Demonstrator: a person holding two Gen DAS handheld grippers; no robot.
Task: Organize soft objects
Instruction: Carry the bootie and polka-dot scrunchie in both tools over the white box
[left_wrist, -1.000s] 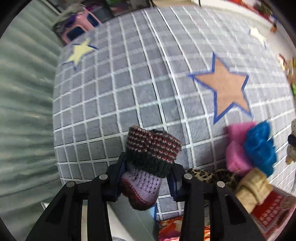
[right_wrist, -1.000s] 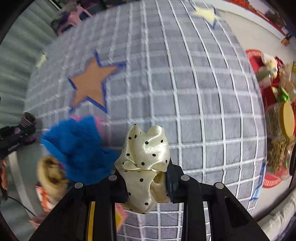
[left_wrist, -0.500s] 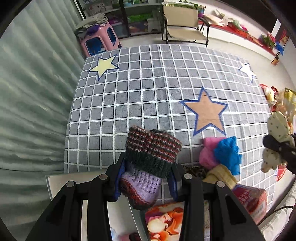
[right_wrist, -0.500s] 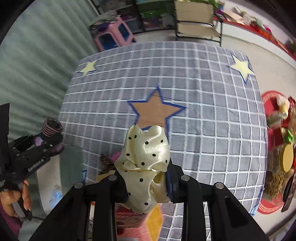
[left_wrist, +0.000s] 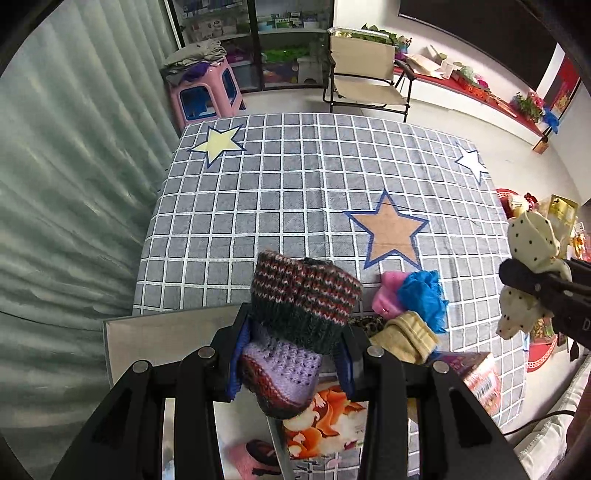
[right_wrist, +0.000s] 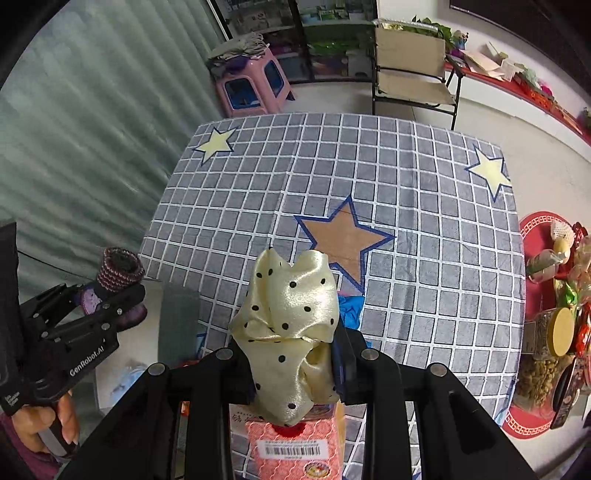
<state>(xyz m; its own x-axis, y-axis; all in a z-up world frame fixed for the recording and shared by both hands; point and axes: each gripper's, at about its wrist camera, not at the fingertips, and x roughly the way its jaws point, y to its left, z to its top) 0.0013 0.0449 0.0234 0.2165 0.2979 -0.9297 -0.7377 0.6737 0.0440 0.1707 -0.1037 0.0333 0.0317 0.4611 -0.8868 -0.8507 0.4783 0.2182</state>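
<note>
My left gripper (left_wrist: 290, 354) is shut on a striped knitted sock (left_wrist: 299, 317) with a lilac foot, held high above the near edge of the grey checked mat (left_wrist: 280, 192). My right gripper (right_wrist: 295, 365) is shut on a cream polka-dot satin scrunchie (right_wrist: 291, 325), also held high; it shows at the right of the left wrist view (left_wrist: 532, 258). A pile of soft items lies at the mat's near edge: a pink piece (left_wrist: 388, 295), a blue piece (left_wrist: 424, 295), a beige sock (left_wrist: 406, 336) and a leopard-print piece (left_wrist: 364, 323).
A red box (right_wrist: 295, 446) and a picture box (left_wrist: 325, 417) lie below the grippers. A grey board (left_wrist: 162, 339) sits at the mat's near left. A folding chair (left_wrist: 365, 70), a pink stool (left_wrist: 203, 92) and a red tray of jars (right_wrist: 546, 332) surround the mat.
Both grippers have risen well above the mat with their items still held; the view now takes in the whole mat and the room beyond.
</note>
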